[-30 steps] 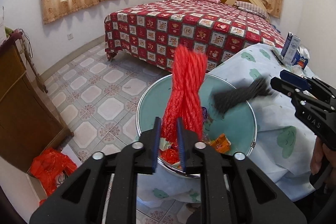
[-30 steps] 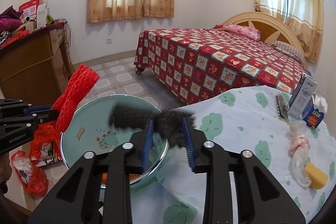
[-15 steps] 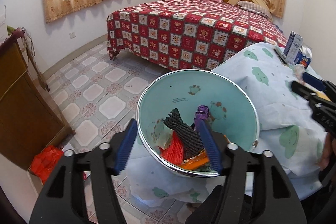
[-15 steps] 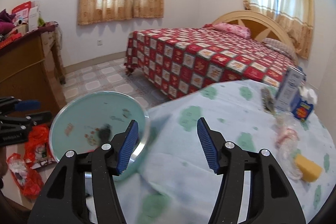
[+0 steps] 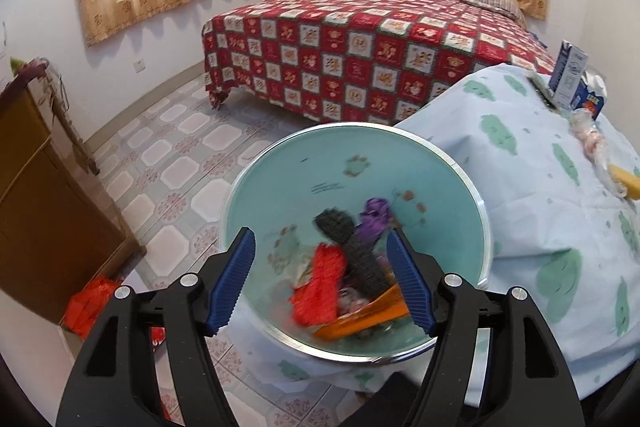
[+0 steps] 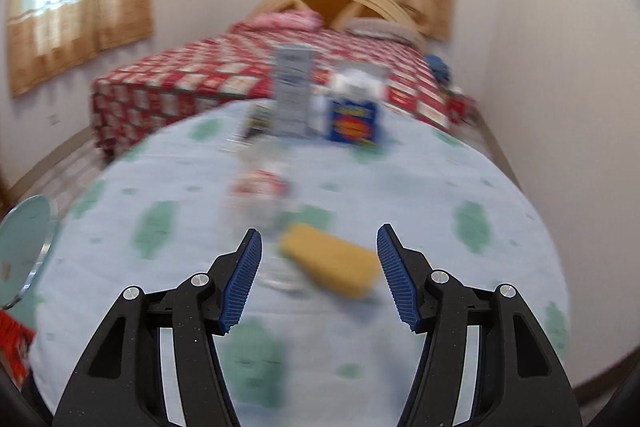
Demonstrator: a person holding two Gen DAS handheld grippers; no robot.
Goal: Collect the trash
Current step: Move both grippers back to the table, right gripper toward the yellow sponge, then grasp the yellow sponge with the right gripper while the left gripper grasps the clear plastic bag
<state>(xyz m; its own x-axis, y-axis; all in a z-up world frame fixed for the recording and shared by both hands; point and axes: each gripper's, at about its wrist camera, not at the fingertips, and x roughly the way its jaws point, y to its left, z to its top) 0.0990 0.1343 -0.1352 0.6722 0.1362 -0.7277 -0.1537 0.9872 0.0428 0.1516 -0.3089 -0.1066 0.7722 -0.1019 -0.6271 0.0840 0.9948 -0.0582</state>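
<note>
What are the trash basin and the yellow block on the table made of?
Basin: looks like enamelled metal, with a glossy teal inside, printed motifs and a bright silvery rim. It could be coated plastic.
Yellow block: probably a foam sponge, matte with soft rounded edges. Motion blur hides any pores, so this is uncertain. It lies ahead of the open right hand-held gripper.

The left wrist camera looks forward and down between its fingers into the basin (image 5: 476, 203), close, at the table's (image 5: 520, 163) left edge, facing the bed (image 5: 360, 43). The right wrist camera sits low over the table (image 6: 400, 187), facing its far edge and the bed (image 6: 200, 83). Both views show the table, basin (image 6: 24, 227), carton (image 5: 568, 75) (image 6: 292, 95) and sponge (image 5: 624, 183) (image 6: 332, 263).
</note>
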